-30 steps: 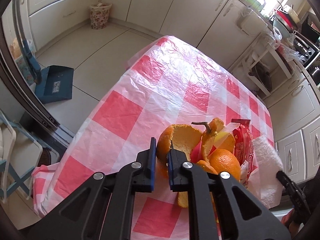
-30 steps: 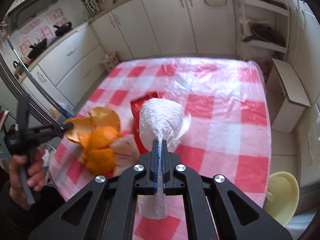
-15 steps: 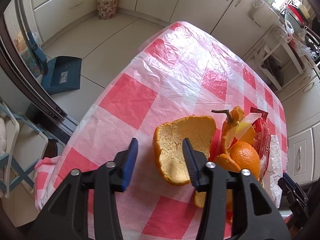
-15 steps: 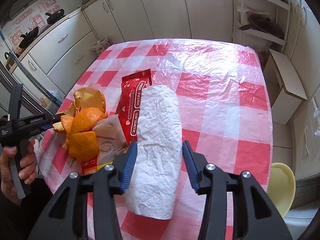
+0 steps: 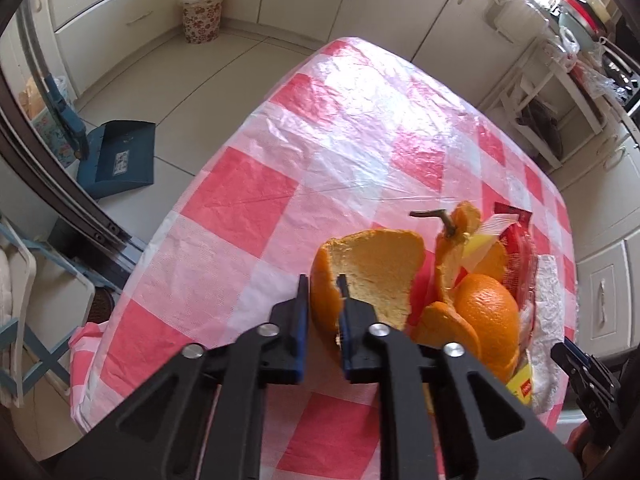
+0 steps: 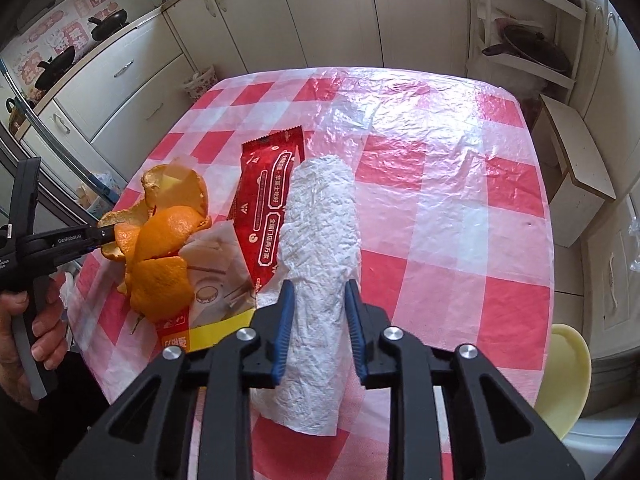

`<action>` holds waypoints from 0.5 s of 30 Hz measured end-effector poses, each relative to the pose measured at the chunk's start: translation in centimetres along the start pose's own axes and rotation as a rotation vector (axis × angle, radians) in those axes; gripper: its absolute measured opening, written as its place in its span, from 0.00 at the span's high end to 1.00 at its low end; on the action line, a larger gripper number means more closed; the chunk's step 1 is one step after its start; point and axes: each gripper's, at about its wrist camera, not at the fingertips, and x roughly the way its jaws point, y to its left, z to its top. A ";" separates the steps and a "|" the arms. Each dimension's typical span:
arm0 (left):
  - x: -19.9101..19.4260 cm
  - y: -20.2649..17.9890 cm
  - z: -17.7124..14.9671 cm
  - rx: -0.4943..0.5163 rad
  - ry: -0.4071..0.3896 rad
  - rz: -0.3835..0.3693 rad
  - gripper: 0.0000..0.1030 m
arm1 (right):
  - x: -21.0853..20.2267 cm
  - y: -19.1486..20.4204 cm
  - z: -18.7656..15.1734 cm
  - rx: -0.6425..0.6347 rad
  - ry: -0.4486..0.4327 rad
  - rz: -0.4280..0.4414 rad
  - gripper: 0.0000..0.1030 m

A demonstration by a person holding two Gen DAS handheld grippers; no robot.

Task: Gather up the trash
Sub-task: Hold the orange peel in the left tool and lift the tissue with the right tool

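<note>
A home kitchen: cream cabinets [image 6: 328,12], pans [image 6: 56,66], checked tablecloth [image 6: 440,184].
</note>
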 end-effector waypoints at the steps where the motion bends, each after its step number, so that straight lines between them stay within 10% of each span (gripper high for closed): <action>1: -0.3 -0.1 0.0 0.007 -0.012 0.004 0.91 | -0.2 0.0 0.0 0.001 -0.007 0.001 0.82; 15: -6.8 -0.7 -0.3 0.064 -0.277 0.063 0.92 | -3.0 -0.4 0.1 0.043 -0.108 0.000 0.91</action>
